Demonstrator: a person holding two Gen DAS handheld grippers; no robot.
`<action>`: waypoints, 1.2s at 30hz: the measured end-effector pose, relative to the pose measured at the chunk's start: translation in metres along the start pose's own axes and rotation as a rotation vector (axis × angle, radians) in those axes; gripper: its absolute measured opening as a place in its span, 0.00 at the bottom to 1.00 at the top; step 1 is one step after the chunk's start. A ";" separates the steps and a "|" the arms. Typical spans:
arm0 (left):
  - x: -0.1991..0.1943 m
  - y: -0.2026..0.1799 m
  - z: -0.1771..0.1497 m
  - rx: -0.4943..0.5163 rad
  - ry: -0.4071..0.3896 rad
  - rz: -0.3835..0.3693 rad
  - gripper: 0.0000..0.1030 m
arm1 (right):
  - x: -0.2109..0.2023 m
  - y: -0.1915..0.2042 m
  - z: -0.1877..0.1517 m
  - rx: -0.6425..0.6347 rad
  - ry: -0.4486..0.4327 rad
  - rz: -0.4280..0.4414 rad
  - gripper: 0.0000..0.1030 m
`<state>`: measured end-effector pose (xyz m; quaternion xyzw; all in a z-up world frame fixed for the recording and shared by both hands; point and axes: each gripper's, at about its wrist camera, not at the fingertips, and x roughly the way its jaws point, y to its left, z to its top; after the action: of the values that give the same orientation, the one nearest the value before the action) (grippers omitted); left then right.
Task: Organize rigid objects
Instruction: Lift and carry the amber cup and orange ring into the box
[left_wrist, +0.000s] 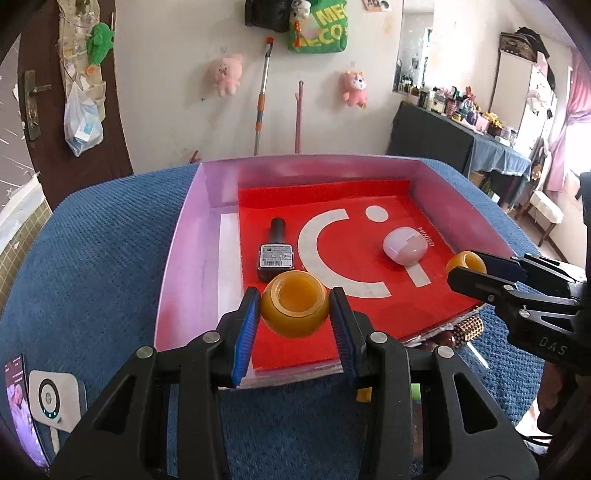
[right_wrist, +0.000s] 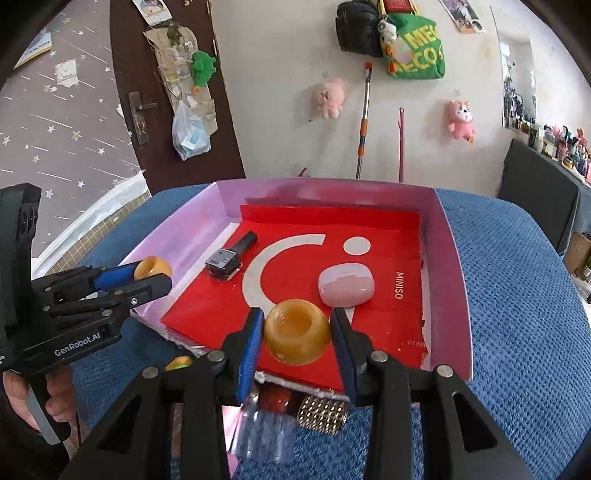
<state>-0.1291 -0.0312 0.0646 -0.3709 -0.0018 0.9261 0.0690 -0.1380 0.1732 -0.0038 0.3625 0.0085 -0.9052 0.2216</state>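
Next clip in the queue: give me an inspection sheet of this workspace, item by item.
Surface: blue textured cloth under an open pink box with red liner.
Job's things: two amber jars, one in the left gripper, the other in the right gripper; dark bottle and pink case lie in the box.
Clutter: gold studded roller, phone, white device.
Grippers: both shut on jars.
Cables: nothing seen.
Surroundings: plush toys, mop, green bag on wall.
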 end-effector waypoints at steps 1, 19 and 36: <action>0.003 0.001 0.001 -0.001 0.010 -0.001 0.35 | 0.003 -0.002 0.001 0.006 0.010 0.005 0.38; 0.047 0.009 -0.001 -0.018 0.171 -0.009 0.35 | 0.051 -0.022 0.000 0.083 0.189 0.038 0.38; 0.072 0.012 0.010 -0.022 0.201 0.002 0.35 | 0.074 -0.025 0.015 0.089 0.195 0.014 0.39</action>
<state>-0.1895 -0.0330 0.0220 -0.4627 -0.0048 0.8842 0.0636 -0.2056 0.1638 -0.0450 0.4585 -0.0127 -0.8635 0.2098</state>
